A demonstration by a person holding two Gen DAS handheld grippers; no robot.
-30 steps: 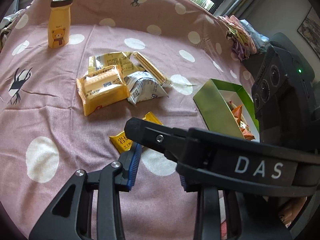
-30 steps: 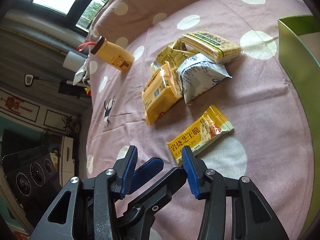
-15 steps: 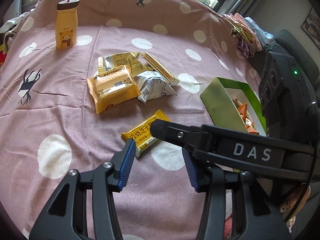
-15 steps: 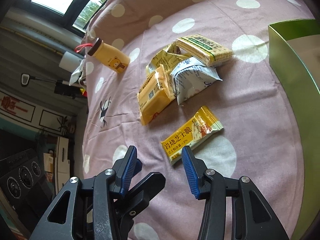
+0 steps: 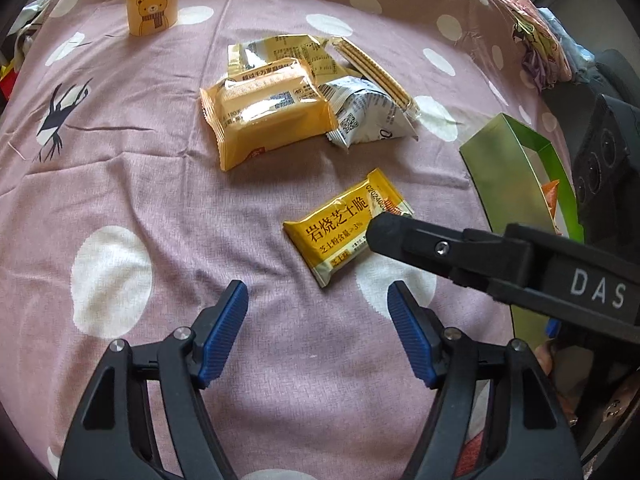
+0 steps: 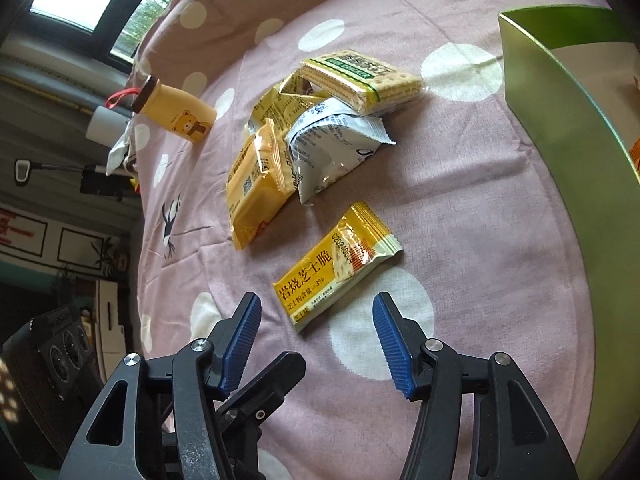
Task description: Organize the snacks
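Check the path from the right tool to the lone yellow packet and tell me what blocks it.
Nothing visible blocks it. The right tool, jaws just opened with nothing between them, points at the lone yellow packet over bare cloth. The left tool sits beside it, also open; one of its fingers pokes into the right view below the packet.

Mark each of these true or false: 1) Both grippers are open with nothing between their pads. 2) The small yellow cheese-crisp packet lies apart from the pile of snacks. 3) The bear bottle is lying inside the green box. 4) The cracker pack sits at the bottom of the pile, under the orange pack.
1) True. The left gripper and the right gripper are both open and empty; their jaws have just been opening.
2) True. The small yellow packet lies alone on the dotted cloth, nearer the grippers than the pile.
3) False. The bear bottle stands on the cloth, far from the green box.
4) False. The cracker pack rests on top, at the pile's far side, away from the orange pack.
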